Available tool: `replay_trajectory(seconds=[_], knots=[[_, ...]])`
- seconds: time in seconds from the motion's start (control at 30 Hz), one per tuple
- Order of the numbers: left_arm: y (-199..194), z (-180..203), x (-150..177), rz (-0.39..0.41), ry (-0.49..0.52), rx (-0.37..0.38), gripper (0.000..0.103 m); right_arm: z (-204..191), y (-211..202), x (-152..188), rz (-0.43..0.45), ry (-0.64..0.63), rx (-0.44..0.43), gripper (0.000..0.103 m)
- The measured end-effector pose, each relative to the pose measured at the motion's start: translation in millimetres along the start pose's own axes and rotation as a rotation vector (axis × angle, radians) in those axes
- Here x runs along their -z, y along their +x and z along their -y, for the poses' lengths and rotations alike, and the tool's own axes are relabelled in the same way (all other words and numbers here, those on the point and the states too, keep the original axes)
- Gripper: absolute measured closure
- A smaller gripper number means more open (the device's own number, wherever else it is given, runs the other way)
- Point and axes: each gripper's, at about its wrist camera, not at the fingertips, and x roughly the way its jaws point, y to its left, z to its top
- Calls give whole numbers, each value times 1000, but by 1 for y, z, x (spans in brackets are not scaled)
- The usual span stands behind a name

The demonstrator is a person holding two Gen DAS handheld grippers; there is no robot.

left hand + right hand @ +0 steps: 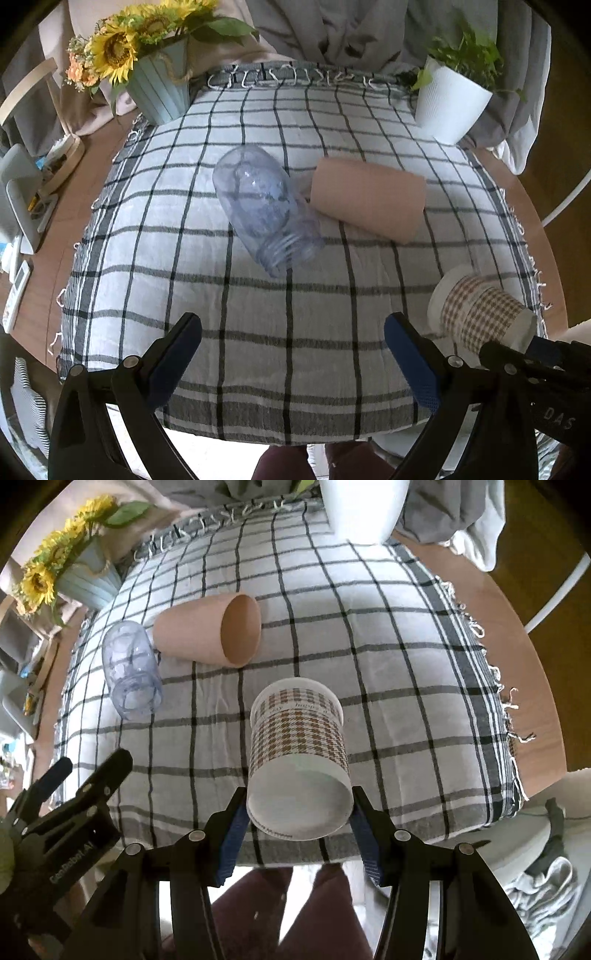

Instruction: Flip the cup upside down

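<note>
My right gripper [299, 812] is shut on a houndstooth paper cup [299, 760], held by its base end above the checked cloth [406, 701], tilted with its rim pointing away and down. The cup also shows in the left wrist view [480, 310] at the right. A pink cup [207, 631] lies on its side on the cloth, mouth to the right; it shows in the left wrist view [369, 199] too. A clear plastic jar [266, 214] lies on its side beside it. My left gripper [291, 354] is open and empty above the cloth's near edge.
A sunflower pot [159, 85] stands at the far left corner and a white plant pot [450, 99] at the far right. Clutter and a remote [16, 291] lie left of the cloth on the wooden table [40, 236]. The person's legs [295, 915] are at the near edge.
</note>
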Motion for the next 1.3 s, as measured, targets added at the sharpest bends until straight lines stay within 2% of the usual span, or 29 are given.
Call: replay_trajectory(seconds=[0.07,0.27,0.47,0.87,1.0,1.2,1.3], knots=[[-2,0,-3,13,-8,2,2,-2,-2,-6,-14,-18,-12,49],[-6,-2,-12,50,-19,-2,2,-7,4,-22,-13,-49,25,49],[-7,-9,-18,73,-40,-13,2,-13,6,-23,-17,-56,26,49],[-5,-6,-25,75,17,-11,2,-17,10,-30,11,-35,46,48],[-10,-7,-24,97,33,-10,2,-17,7,-24,18,-16,57,31],[-20,-8,-19,115,56,35,2,-14,-14,-2,79,43,78,30],[-28,-9,-15,132,58,39,2,-11,-31,10,146,84,81,27]])
